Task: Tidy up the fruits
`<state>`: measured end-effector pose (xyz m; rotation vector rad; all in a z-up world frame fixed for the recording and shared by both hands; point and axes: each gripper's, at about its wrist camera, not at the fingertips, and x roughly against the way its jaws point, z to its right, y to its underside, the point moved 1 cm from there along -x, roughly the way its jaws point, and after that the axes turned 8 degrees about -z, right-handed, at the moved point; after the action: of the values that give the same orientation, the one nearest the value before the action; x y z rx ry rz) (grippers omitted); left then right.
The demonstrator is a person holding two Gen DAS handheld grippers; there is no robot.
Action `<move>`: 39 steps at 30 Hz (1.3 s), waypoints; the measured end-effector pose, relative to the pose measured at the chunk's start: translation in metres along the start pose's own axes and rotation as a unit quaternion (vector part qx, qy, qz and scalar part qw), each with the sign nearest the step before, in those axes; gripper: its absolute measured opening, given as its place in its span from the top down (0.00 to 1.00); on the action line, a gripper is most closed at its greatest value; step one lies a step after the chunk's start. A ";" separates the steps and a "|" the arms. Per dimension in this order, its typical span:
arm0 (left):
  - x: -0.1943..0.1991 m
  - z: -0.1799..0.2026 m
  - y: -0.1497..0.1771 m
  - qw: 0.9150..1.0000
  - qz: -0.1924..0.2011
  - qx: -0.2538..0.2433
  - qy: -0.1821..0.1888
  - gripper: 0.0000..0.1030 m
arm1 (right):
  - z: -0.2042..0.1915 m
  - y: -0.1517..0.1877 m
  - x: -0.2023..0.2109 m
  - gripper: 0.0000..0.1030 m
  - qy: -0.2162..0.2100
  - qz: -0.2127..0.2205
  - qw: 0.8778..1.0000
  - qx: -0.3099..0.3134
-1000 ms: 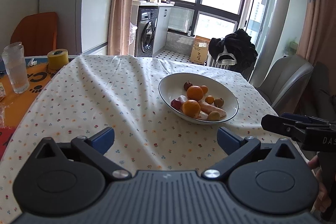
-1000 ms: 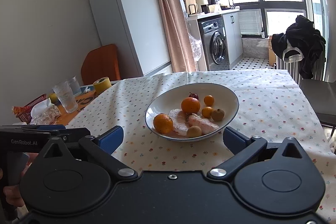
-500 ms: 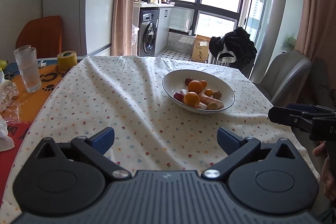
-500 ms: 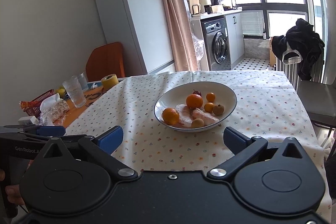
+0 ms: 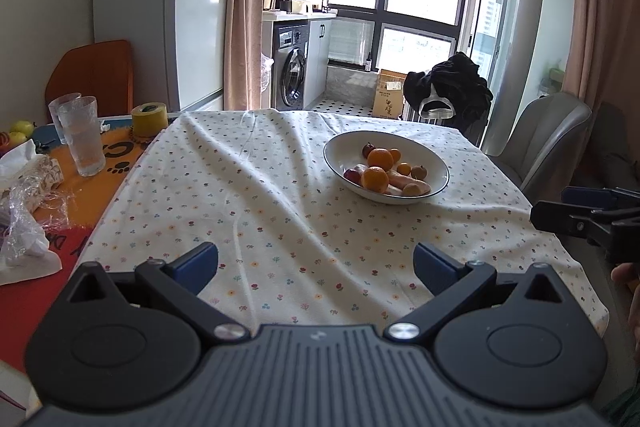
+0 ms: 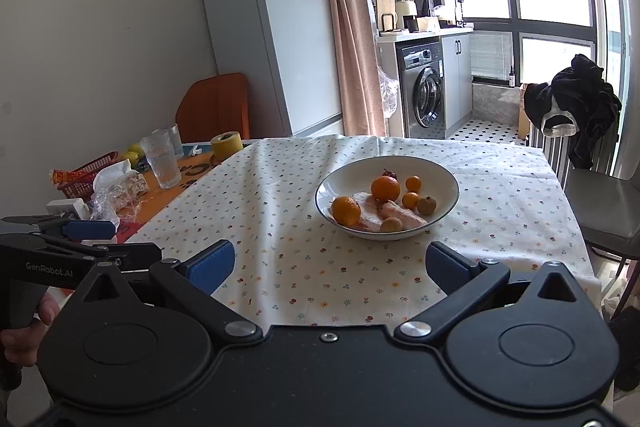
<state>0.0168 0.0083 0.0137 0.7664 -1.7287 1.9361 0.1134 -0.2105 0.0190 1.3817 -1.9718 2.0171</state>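
Seemingly nothing legible sits near the left gripper (image 5: 316, 263) in its own view; the orange mat (image 5: 116, 159) at the left of the desk carries dark paw prints and part of a large letter, too cropped to read. The gripper's jaws are spread wide and hold nothing, hovering over the flowered tablecloth (image 5: 280, 211). The white bowl (image 5: 434, 159) stands well ahead and a little right on the cloth, holding two oranges — the nearer orange (image 5: 375, 179) and one behind it — plus smaller round fruits and a pale elongated fruit (image 5: 404, 181) whose long axis runs left to right, slanting toward the near right rim. A drinking glass (image 5: 82, 137) and a yellow tape roll (image 5: 149, 119) stand on the mat. Behind are a white fridge (image 5: 160, 7), a washing machine (image 5: 296, 71) and a cardboard box (image 5: 390, 95) with print too small to read.

From the right wrist, the left gripper's body (image 6: 48, 263) shows the words "GenRobot.AI". The right gripper (image 6: 330, 267) also has its jaws spread apart and empty, above the near edge of the desk. The bowl (image 6: 448, 179) lies straight ahead, near the middle of the cloth — a grey chair (image 6: 604, 203) stands at the right side.
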 end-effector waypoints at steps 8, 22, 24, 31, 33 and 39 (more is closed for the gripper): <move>0.003 -0.004 0.003 1.000 -0.001 0.009 0.000 0.00 | -0.002 0.004 0.009 0.00 0.002 -0.001 1.000 0.011; 0.003 -0.004 0.006 1.000 -0.001 0.011 -0.003 0.00 | -0.002 0.008 0.006 0.00 -0.001 -0.007 1.000 0.007; 0.004 -0.004 0.006 1.000 0.000 0.010 -0.002 0.00 | -0.002 0.008 0.006 0.00 -0.001 -0.008 1.000 0.007; 0.004 -0.003 0.005 1.000 0.000 0.009 -0.001 0.00 | -0.001 0.009 0.007 0.00 -0.001 -0.007 1.000 0.006; 0.004 -0.003 0.005 1.000 0.000 0.009 0.000 0.00 | -0.001 0.009 0.007 0.00 0.000 -0.007 1.000 0.005; 0.004 -0.002 0.004 1.000 0.000 0.009 0.001 0.00 | 0.000 0.009 0.008 0.00 0.000 -0.007 1.000 0.005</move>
<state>0.0107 0.0095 0.0129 0.7706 -1.7131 1.9543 0.1037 -0.2165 0.0163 1.3929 -1.9496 2.0239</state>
